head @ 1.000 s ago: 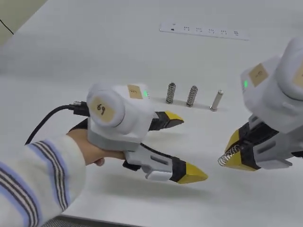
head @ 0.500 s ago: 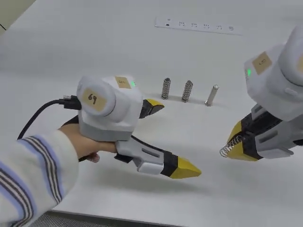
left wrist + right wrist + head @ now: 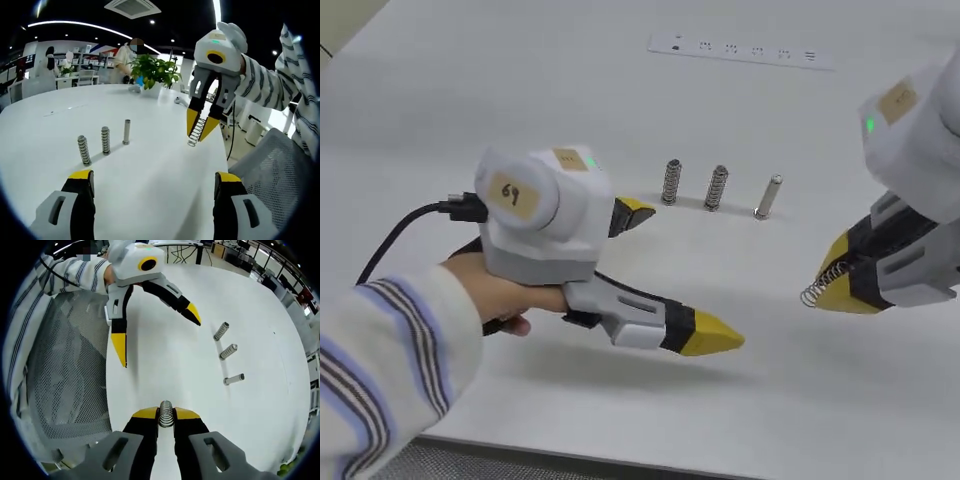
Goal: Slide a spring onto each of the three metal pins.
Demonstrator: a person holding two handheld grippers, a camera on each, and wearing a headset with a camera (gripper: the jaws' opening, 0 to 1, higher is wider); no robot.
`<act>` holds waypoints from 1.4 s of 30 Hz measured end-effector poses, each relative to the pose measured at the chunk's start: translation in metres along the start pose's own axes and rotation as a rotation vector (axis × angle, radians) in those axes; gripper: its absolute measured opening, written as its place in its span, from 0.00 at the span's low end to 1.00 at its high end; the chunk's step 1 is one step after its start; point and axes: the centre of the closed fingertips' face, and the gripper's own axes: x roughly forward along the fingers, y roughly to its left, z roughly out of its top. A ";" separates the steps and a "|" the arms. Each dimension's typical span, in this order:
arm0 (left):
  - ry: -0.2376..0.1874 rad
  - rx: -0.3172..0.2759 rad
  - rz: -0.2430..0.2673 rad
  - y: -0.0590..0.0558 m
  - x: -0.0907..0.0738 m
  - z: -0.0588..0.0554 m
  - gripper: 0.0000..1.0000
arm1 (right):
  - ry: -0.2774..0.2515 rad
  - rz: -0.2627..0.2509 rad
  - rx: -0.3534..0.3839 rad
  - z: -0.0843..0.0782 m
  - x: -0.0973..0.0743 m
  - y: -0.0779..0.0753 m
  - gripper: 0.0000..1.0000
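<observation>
Three metal pins stand in a row on the white table. The left pin (image 3: 671, 181) and the middle pin (image 3: 716, 187) each carry a spring, and the right pin (image 3: 768, 196) is bare. My right gripper (image 3: 832, 287) hovers to the right of the row, nearer me, shut on a loose spring (image 3: 817, 286) that sticks out past its yellow tips. The spring (image 3: 166, 413) sits between the right gripper's own jaws (image 3: 166, 416). My left gripper (image 3: 690, 275) is open and empty, in front of the pins. The bare pin (image 3: 126, 132) lies ahead of it.
A white power strip (image 3: 740, 51) lies at the table's far side. A black cable (image 3: 405, 235) trails from the left gripper. The table's near edge (image 3: 620, 455) runs below the hands, with a mesh chair (image 3: 65, 365) beyond it. A potted plant (image 3: 155, 70) stands far off.
The right gripper has drifted a little up and to the right with the spring still held. The left gripper has shifted slightly left and stays open.
</observation>
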 end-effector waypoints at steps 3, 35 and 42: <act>0.002 0.004 0.013 0.003 0.000 0.000 0.98 | 0.004 -0.006 -0.001 -0.002 -0.003 -0.007 0.08; -0.028 -0.010 0.051 0.010 0.001 0.009 0.98 | 0.065 -0.090 -0.138 0.029 -0.032 -0.095 0.08; -0.024 -0.012 0.056 0.013 0.002 0.009 0.98 | 0.076 -0.086 -0.157 0.038 -0.026 -0.109 0.08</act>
